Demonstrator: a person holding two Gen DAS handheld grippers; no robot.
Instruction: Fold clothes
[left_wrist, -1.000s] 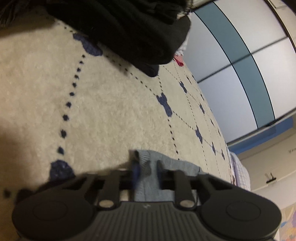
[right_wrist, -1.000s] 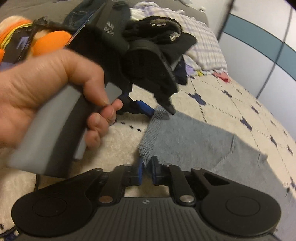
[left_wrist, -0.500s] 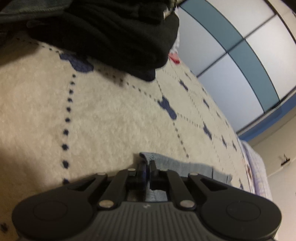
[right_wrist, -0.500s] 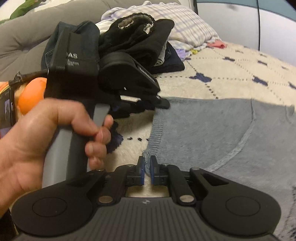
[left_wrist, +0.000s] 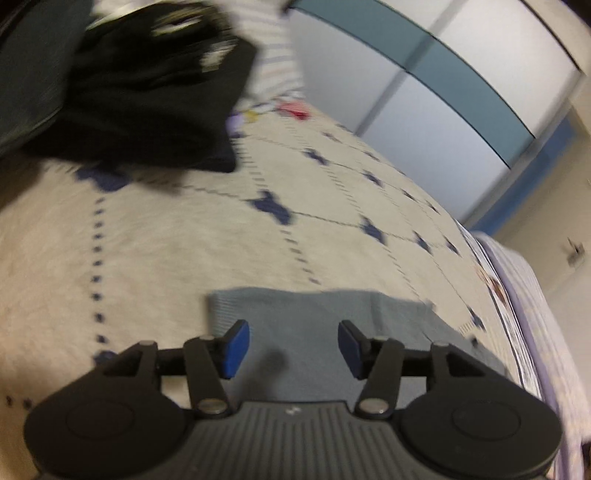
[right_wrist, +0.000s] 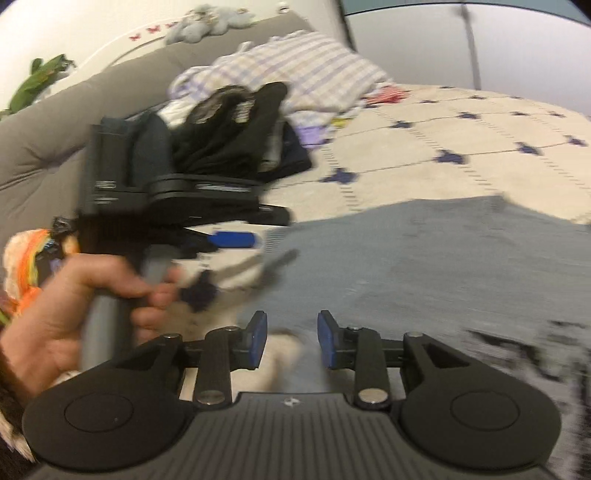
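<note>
The left gripper (left_wrist: 293, 345) is held above the grey knitted garment (left_wrist: 314, 332), its jaws opening and standing wide apart; the cloth is seen beneath and between them, untouched by the blue pads (left_wrist: 236, 347). The right gripper (right_wrist: 291, 339) is held with its jaws opening to a narrower gap, nothing being pinched there; the same garment (right_wrist: 424, 266) is spread flat ahead of them and to their right on the cream blanket (right_wrist: 443, 122). A pile of dark clothes (right_wrist: 236, 136) is seen far ahead of the right jaws. A hand (right_wrist: 74, 314) is wrapped around the left gripper's handle.
</note>
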